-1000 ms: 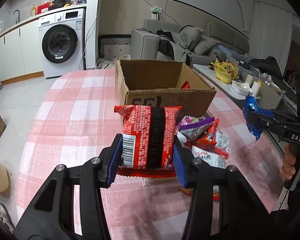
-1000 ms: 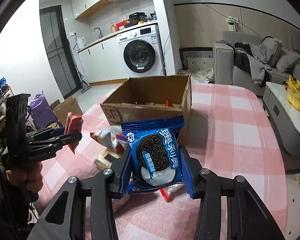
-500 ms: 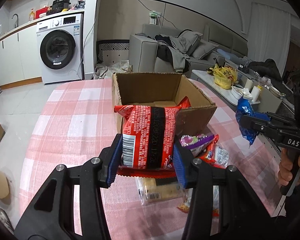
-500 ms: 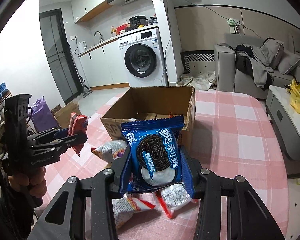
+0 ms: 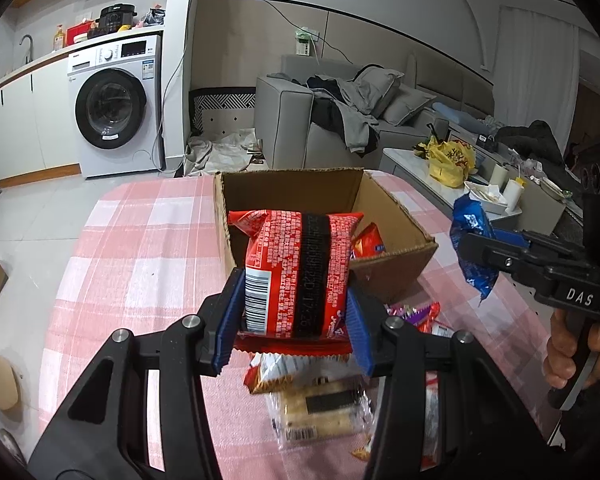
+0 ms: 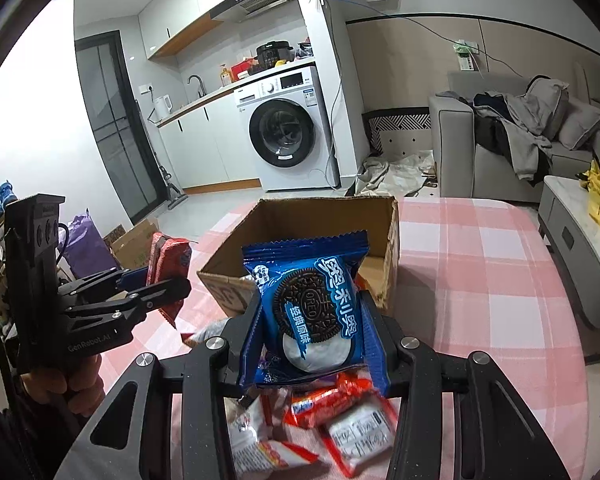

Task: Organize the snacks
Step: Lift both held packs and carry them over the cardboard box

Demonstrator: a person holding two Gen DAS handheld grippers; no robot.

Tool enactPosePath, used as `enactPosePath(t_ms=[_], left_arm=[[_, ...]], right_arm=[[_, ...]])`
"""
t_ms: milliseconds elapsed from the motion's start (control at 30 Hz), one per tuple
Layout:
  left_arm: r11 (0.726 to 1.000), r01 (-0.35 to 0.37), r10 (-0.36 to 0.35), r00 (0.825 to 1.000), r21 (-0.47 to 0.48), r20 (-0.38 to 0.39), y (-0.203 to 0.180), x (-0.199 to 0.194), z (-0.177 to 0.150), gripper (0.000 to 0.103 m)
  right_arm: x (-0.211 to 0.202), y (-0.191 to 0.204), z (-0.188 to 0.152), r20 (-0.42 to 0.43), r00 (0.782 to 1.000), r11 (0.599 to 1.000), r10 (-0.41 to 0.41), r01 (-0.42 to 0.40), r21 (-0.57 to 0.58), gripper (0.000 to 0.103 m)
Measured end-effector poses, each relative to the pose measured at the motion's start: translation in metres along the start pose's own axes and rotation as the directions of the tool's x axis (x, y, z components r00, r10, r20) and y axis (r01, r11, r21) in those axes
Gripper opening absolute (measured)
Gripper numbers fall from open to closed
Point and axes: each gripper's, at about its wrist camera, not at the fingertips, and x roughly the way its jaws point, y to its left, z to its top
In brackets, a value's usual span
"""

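My left gripper (image 5: 294, 320) is shut on a red snack packet (image 5: 298, 272) and holds it in the air just before the open cardboard box (image 5: 400, 276). A red packet (image 5: 370, 242) lies inside the box. My right gripper (image 6: 312, 344) is shut on a blue Oreo packet (image 6: 312, 304), held above the table in front of the box (image 6: 388, 272). Each gripper shows in the other's view: the right (image 5: 476, 248) with its blue packet, the left (image 6: 168, 276) with its red packet.
Several loose snack packets (image 6: 340, 420) lie on the pink checked tablecloth (image 6: 480, 280) below the grippers, also in the left wrist view (image 5: 324, 400). A washing machine (image 5: 116, 108), grey sofa (image 5: 340, 120) and a low table (image 5: 480, 184) stand beyond the table's edges.
Both grippers have risen and moved toward the box with their packets, so more of the box's inside shows. The pile of loose packets now lies lower in both views.
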Motion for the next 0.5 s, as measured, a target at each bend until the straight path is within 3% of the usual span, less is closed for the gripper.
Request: enactPosePath(t_ms=[500], left_arm=[[0.998,-0.052,0.052,0.998,0.022,0.024,-0.002,0.030,0.029,0.044]], right_arm=[[0.025,-0.005,0.025,0.035,0.999,0.999,0.021,-0.022,0.025,0.045]])
